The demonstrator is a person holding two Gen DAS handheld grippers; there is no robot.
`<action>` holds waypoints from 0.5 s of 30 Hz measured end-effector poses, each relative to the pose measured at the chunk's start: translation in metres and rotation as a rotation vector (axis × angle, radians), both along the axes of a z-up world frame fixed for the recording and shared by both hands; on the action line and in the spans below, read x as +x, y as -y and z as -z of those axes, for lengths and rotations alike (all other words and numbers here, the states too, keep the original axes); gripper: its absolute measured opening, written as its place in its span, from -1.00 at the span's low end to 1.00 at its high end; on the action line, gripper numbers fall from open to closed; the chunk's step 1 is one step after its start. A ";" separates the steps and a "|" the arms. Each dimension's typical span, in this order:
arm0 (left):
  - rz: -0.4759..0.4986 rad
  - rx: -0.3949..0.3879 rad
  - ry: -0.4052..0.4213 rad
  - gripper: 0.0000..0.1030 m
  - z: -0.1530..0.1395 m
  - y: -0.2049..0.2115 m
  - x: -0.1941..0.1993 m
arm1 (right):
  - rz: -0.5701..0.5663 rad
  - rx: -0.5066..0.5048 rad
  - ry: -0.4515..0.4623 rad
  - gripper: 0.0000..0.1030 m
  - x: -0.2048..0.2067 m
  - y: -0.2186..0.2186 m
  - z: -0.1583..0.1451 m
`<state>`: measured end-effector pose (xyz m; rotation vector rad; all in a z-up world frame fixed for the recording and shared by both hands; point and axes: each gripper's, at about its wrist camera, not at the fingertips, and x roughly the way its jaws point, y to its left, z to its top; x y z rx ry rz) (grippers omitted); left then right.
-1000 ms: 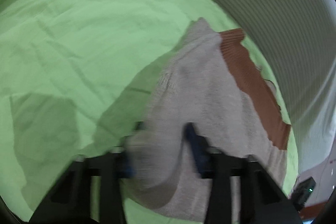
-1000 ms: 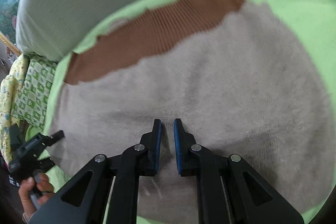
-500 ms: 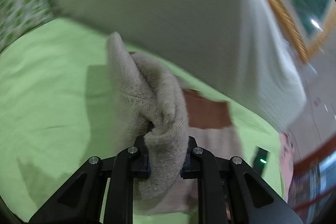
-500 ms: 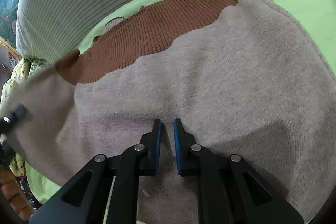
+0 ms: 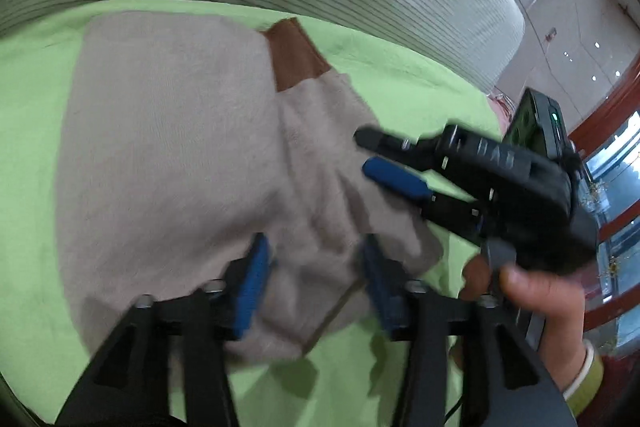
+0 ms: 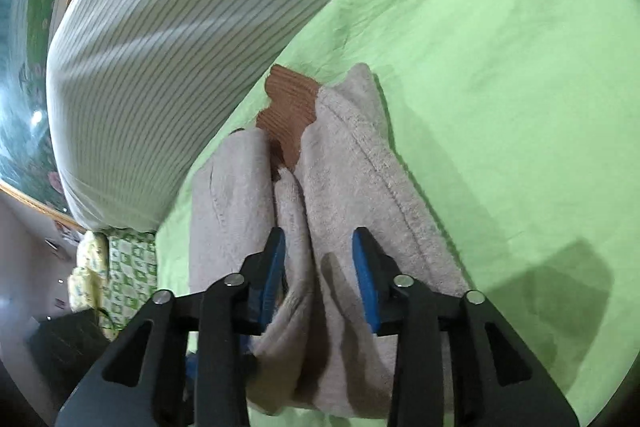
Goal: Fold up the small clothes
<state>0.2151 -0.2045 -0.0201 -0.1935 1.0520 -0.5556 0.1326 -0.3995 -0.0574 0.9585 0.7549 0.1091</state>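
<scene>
The left gripper (image 5: 314, 267), at the lower centre of its view, stands wide apart with the beige sweater (image 5: 180, 155) bunched between the blue pads but not pinched; half a second ago it was clamped on a raised fold of that cloth, so it has let go. The right gripper (image 6: 318, 267), low in its own frame, is likewise spread wide over the stacked folds, where before it was nearly closed and pressing on a flat panel. In the left view the right gripper (image 5: 370, 155) shows at the right of the frame, parted, its tips resting at the sweater's edge, a hand (image 5: 532, 291) beneath it.

The sweater now lies as a compact bundle on the green bed sheet (image 6: 500, 87), a small patch of brown ribbed trim (image 6: 290, 107) showing at its far end. Judging by this, the side fold has been laid over and released; another fold or a smoothing may remain.

Count: one sweater, two grippers, one striped bolster (image 6: 168, 59) across the upper left.
</scene>
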 end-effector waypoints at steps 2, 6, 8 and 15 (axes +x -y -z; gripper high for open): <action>-0.006 0.009 0.029 0.34 -0.005 -0.012 -0.014 | -0.013 -0.003 0.012 -0.02 0.005 -0.005 -0.002; -0.049 0.105 0.069 0.47 -0.004 -0.043 -0.040 | -0.068 -0.030 0.020 0.17 0.018 -0.018 -0.007; -0.066 0.157 0.075 0.55 0.005 -0.057 -0.053 | -0.109 -0.055 0.006 0.21 0.025 -0.026 -0.007; -0.067 0.288 0.002 0.59 0.046 -0.064 -0.068 | -0.239 -0.165 -0.031 0.34 0.052 -0.055 -0.009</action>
